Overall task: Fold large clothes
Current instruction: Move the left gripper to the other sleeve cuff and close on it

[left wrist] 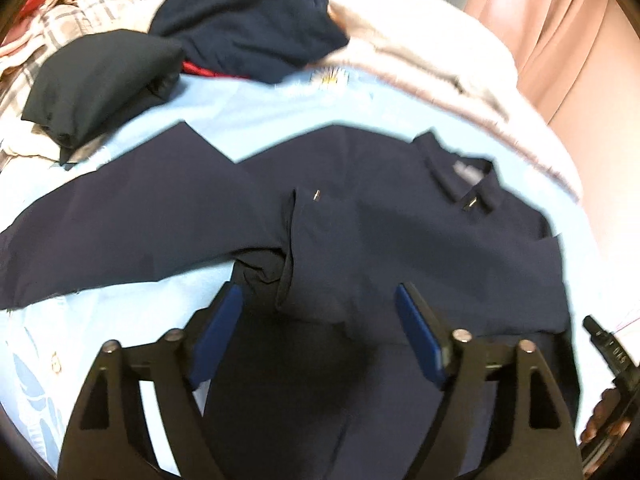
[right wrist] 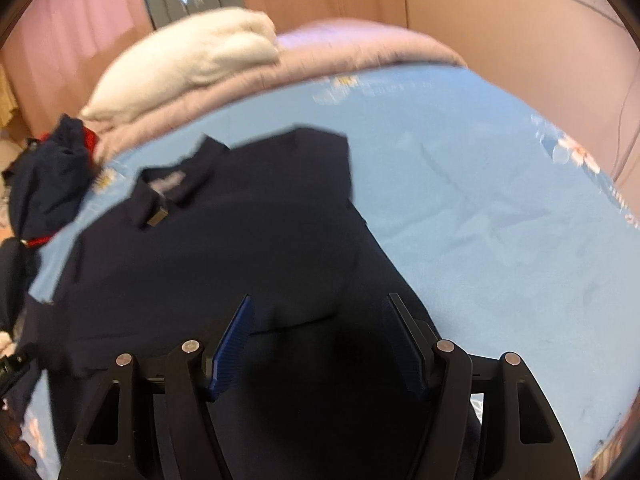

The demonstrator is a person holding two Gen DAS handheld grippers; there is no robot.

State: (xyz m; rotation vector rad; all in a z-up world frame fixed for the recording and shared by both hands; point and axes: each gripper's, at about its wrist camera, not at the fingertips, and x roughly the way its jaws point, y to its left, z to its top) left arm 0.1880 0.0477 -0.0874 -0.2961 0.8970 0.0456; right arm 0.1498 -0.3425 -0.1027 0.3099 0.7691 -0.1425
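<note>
A large navy collared shirt (left wrist: 400,232) lies spread on the light blue bedsheet (left wrist: 256,120). Its collar points to the far right and one long sleeve (left wrist: 120,224) stretches out to the left. My left gripper (left wrist: 320,292) is open and hovers above the shirt's middle, holding nothing. In the right wrist view the same shirt (right wrist: 224,248) lies with its collar (right wrist: 172,184) at the far left and the right side folded over. My right gripper (right wrist: 318,304) is open above the shirt's near part, empty.
A pile of dark clothes (left wrist: 248,28) and a plaid garment (left wrist: 60,28) lie at the far left of the bed. A folded white and pink blanket (right wrist: 192,64) lies at the far side. Pink curtains (right wrist: 60,40) hang behind. Bare sheet (right wrist: 500,200) lies right of the shirt.
</note>
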